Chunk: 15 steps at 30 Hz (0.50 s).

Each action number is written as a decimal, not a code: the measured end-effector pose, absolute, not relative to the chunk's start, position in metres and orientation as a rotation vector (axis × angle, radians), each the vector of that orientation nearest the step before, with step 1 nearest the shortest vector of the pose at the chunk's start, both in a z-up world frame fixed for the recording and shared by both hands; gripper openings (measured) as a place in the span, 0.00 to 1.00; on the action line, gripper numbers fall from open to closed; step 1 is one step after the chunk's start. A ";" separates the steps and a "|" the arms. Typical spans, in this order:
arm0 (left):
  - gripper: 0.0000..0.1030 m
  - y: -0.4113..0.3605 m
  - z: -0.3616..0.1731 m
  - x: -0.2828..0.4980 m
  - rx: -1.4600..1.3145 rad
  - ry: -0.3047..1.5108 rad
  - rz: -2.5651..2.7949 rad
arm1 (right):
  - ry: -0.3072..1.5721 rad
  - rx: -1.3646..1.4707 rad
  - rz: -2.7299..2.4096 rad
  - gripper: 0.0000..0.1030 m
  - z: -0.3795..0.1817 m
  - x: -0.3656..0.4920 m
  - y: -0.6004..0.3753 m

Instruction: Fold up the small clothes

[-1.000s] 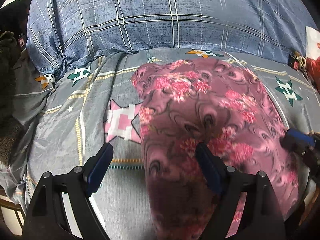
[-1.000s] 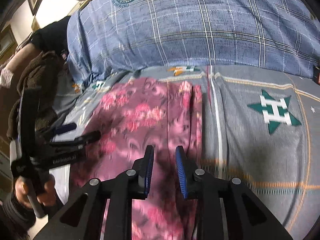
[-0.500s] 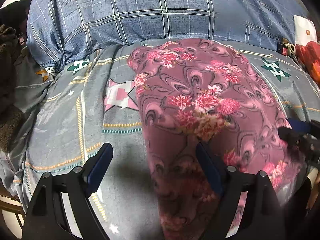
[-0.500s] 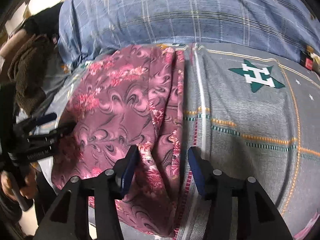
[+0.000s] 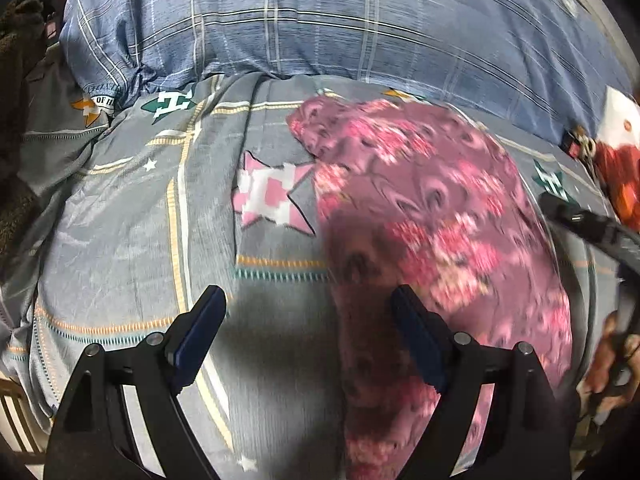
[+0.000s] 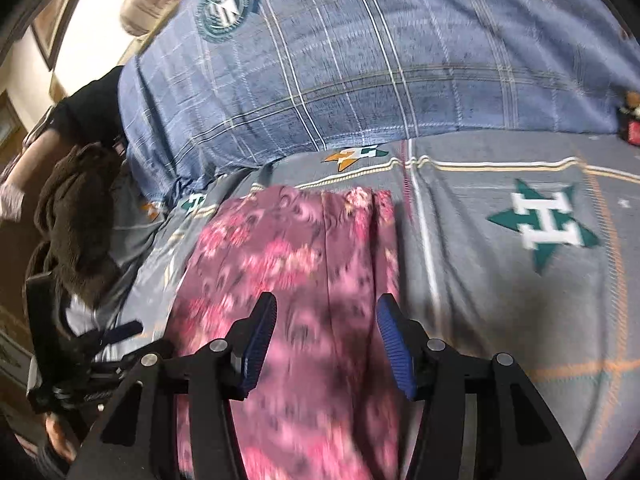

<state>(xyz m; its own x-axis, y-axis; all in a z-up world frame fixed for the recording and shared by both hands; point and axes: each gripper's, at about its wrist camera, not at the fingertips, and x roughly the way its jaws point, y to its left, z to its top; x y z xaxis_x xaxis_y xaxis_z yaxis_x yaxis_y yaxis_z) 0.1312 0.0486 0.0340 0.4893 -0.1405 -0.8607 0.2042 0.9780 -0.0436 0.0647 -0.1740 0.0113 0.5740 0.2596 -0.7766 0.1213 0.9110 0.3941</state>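
A pink floral garment (image 5: 424, 208) lies folded lengthwise on the grey bedsheet (image 5: 120, 240). My left gripper (image 5: 306, 308) hovers open and wide over its left edge, with the right finger above the cloth and the left finger above bare sheet. In the right wrist view the same garment (image 6: 288, 264) runs away from me as a long strip. My right gripper (image 6: 326, 312) stands open above its near right part, and nothing is pinched. Each gripper shows in the other's view: the right gripper (image 5: 580, 220), the left gripper (image 6: 100, 340).
A blue plaid quilt (image 5: 340, 20) is bunched across the far side of the bed. A brown fuzzy garment (image 6: 76, 216) is heaped at the left. A red and white item (image 5: 616, 160) lies at the right edge. Star prints (image 6: 540, 224) mark the sheet.
My right gripper's jaws went from nearly shut to well apart above the garment. The left gripper stayed wide and slid left, so more bare sheet shows between its fingers.
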 end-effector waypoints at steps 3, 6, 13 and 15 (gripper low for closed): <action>0.83 0.046 0.035 0.146 0.070 1.039 -0.196 | 1.001 0.469 0.069 0.51 -0.011 0.091 -0.174; 0.83 0.047 0.037 0.160 0.052 1.043 -0.184 | 0.984 0.467 0.082 0.06 -0.012 0.100 -0.175; 0.84 0.029 0.017 0.194 0.029 1.080 -0.170 | 1.004 0.431 0.039 0.04 -0.017 0.106 -0.189; 0.84 0.028 0.017 0.197 0.027 1.080 -0.175 | 1.016 0.343 0.035 0.03 -0.019 0.105 -0.181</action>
